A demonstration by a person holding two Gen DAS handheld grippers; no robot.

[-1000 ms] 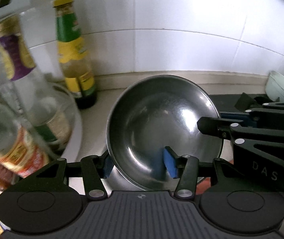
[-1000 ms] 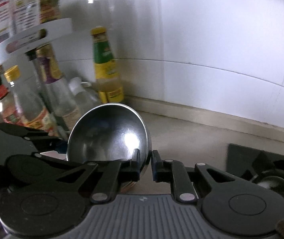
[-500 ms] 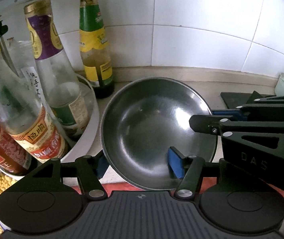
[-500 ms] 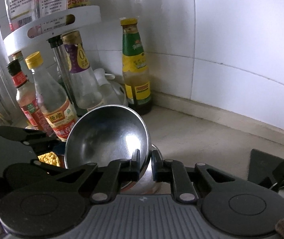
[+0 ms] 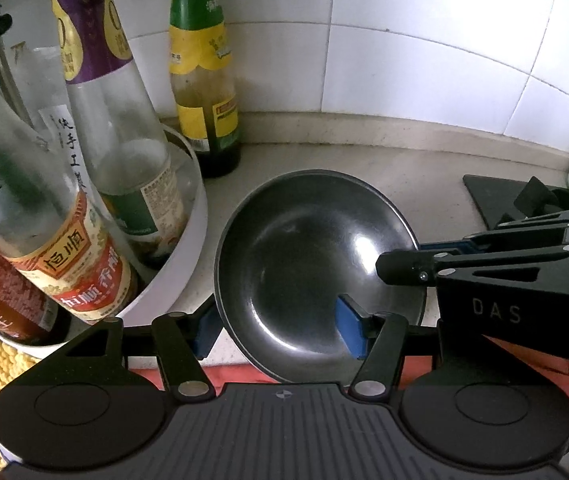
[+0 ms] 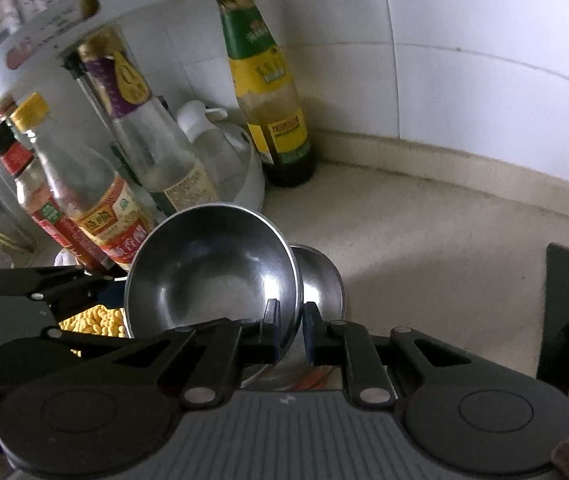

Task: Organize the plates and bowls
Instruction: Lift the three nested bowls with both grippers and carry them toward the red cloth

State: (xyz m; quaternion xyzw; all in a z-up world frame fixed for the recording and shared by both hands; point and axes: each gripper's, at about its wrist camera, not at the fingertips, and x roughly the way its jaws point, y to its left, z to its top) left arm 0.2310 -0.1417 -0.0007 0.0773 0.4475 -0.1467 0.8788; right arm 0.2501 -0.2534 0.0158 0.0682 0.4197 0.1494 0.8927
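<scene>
Silver steel bowl (image 6: 212,268), green-and-yellow labelled bottle (image 6: 268,92), white tiles (image 5: 424,60)

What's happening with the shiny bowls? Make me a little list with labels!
Place: counter by a tiled wall
Right gripper: shut on the top bowl at its rim
Second bowl: just behind and under the top one, partly hidden
Left gripper: fingers apart, just been closing a little, bowl rim between them
Rack: white, round, holding bottles
Green bottle: stands alone on the counter by the wall
</scene>
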